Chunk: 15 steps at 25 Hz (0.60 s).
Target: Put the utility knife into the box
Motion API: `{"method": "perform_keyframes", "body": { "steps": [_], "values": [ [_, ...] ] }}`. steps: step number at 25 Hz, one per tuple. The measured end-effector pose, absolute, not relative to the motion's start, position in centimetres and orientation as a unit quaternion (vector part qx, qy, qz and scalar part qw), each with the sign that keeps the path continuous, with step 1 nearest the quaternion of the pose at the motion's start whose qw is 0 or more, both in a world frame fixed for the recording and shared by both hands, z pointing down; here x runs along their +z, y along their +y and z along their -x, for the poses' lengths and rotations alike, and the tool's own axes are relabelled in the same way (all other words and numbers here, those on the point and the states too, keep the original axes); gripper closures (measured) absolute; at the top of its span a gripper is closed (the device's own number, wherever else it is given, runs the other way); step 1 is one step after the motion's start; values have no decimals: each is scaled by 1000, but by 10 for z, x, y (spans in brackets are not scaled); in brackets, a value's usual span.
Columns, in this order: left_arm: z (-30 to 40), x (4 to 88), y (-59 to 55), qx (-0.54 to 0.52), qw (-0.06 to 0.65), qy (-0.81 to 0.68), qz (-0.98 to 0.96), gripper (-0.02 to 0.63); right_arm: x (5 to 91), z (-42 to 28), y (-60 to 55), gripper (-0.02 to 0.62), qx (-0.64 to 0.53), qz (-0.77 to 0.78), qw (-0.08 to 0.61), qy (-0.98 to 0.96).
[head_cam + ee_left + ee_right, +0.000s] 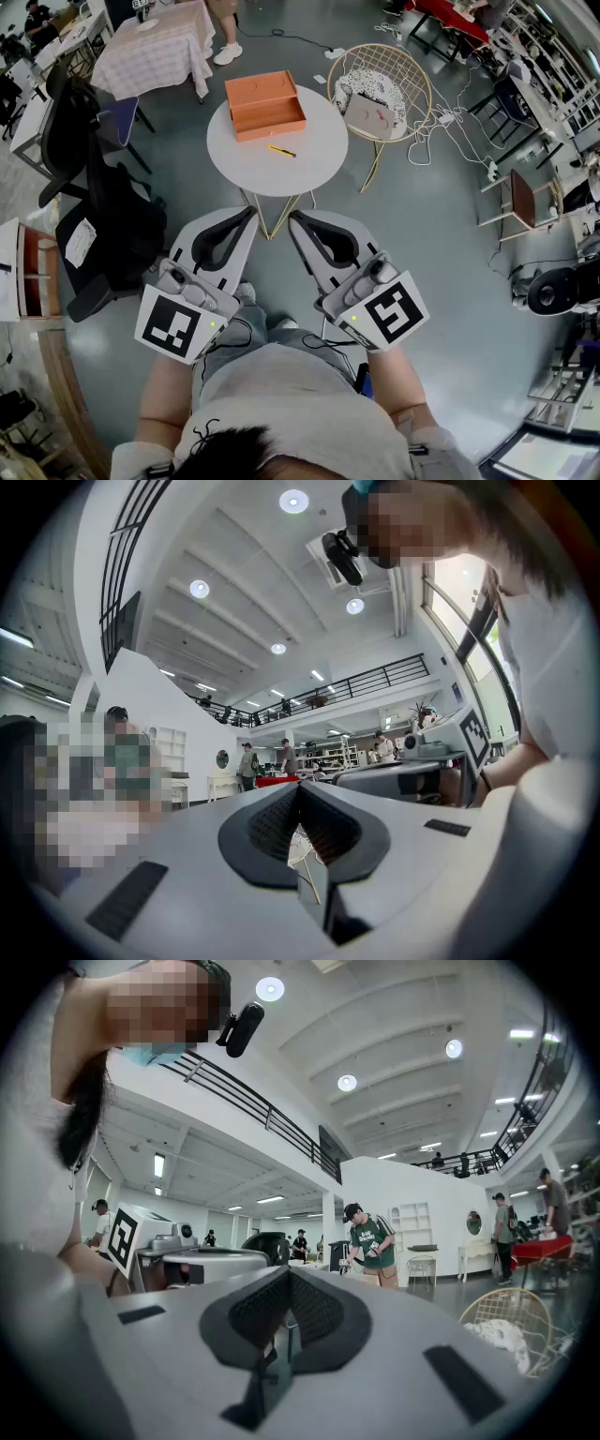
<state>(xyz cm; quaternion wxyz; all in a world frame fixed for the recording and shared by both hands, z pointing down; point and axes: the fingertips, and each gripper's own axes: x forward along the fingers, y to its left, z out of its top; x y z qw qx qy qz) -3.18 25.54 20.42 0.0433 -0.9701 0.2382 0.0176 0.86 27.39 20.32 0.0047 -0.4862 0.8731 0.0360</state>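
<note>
Held side by side before the torso, left gripper (246,221) and right gripper (298,225) angle tips inward, jaws closed, empty.

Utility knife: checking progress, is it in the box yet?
Out. The utility knife lies on the round table, apart from the orange box.

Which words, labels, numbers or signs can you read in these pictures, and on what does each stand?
No text is readable.
Print on the green T-shirt: too small to read.
White paper tag, head view's left: too blurred.
Left gripper and right gripper cubes: square markers only, no letters.
</note>
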Motion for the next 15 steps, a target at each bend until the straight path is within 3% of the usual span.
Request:
{"method": "perform_keyframes", "body": {
  "steps": [15],
  "values": [
    [47, 197, 212, 41, 48, 220, 973, 597, 202, 9, 235, 589, 35, 501, 4, 865]
  ]
}}
